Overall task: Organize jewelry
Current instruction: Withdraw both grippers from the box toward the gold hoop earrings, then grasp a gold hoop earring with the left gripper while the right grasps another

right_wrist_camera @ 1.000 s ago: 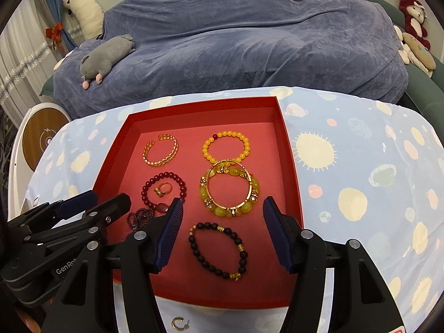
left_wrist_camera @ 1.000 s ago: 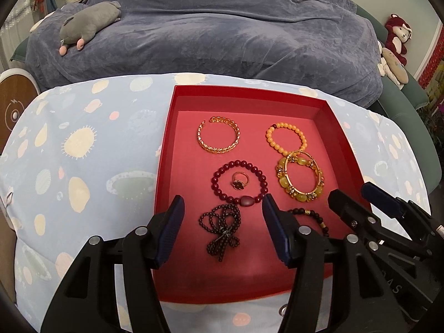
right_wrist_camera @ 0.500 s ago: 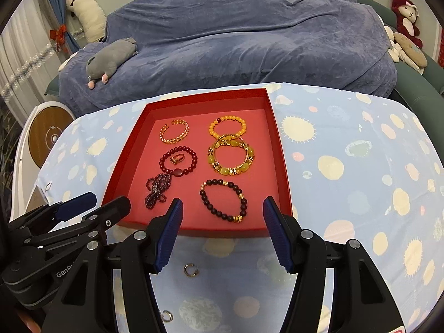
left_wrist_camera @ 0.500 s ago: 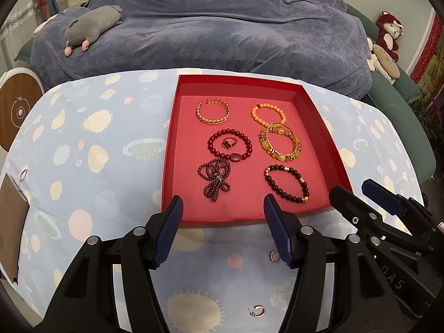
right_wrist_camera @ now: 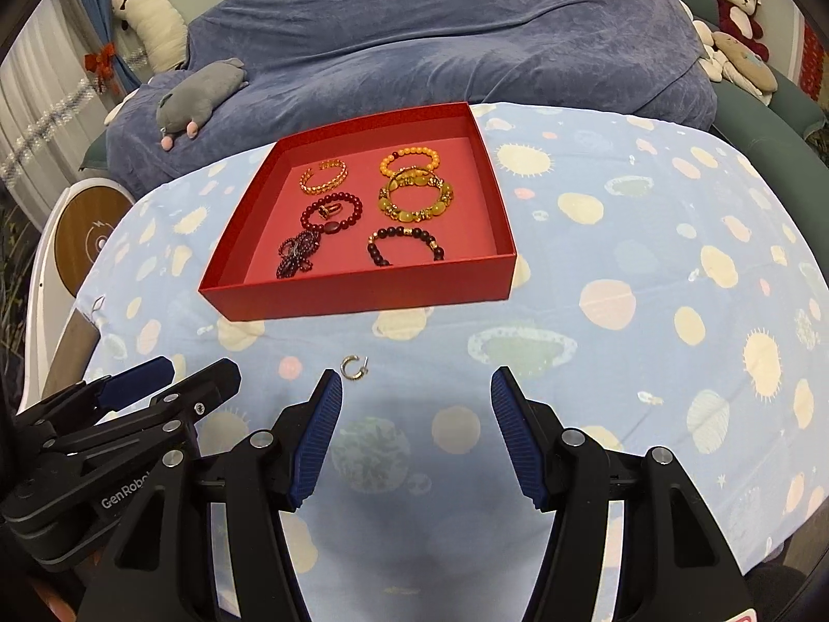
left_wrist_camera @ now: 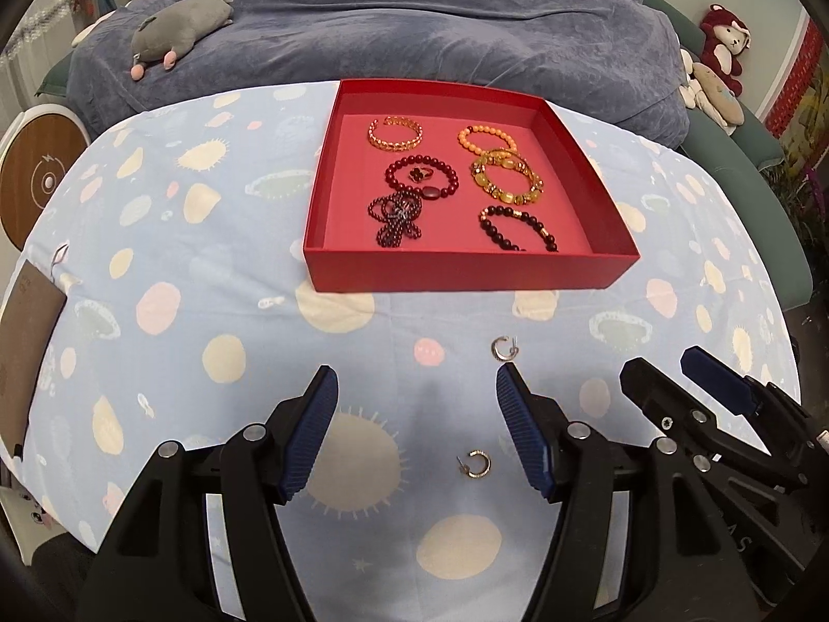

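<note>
A red tray (left_wrist_camera: 466, 274) (right_wrist_camera: 362, 295) on the patterned blue cloth holds several bracelets, a ring and a dark beaded bow. Two small hoop earrings lie on the cloth in front of the tray: one (left_wrist_camera: 504, 348) (right_wrist_camera: 354, 366) nearer the tray, one (left_wrist_camera: 477, 463) between my left gripper's fingers. My left gripper (left_wrist_camera: 417, 435) is open and empty above the cloth. My right gripper (right_wrist_camera: 416, 435) is open and empty, just right of the nearer earring. Each gripper shows at the edge of the other's view.
A blue-covered sofa (left_wrist_camera: 414, 15) with a grey plush toy (left_wrist_camera: 179, 13) lies behind the table. More plush toys (right_wrist_camera: 735, 0) sit at the far right. A round wooden-topped device (right_wrist_camera: 85, 238) stands to the left. The cloth drops off at the table's edges.
Both grippers have drawn back from over the tray toward the table's near edge. The tray now looks farther away and the two earrings on the cloth have come into view.
</note>
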Tool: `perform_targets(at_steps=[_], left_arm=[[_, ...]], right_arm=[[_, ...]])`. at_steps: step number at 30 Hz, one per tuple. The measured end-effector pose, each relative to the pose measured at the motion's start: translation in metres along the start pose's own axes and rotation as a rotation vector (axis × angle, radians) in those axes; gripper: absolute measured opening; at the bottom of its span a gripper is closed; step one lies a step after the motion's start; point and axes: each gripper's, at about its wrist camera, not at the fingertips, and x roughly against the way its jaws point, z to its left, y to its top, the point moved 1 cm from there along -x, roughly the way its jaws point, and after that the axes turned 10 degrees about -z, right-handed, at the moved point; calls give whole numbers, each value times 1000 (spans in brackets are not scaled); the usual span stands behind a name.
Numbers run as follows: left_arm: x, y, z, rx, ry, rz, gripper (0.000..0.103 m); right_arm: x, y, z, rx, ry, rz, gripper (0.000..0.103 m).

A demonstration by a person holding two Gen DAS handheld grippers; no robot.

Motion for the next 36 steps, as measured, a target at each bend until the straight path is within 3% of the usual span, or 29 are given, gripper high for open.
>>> perform_targets(at_steps=[19, 30, 36], left_arm=[[-3, -66, -3, -7, 0, 72, 63], [-18, -65, -12, -18, -21, 67, 62], [-29, -63, -22, -33, -55, 89, 45]], right_arm=[[7, -58, -8, -1, -20, 68, 58], [1, -60, -26, -31, -51, 77, 58], [-2, -59, -32, -41, -58, 81, 58]])
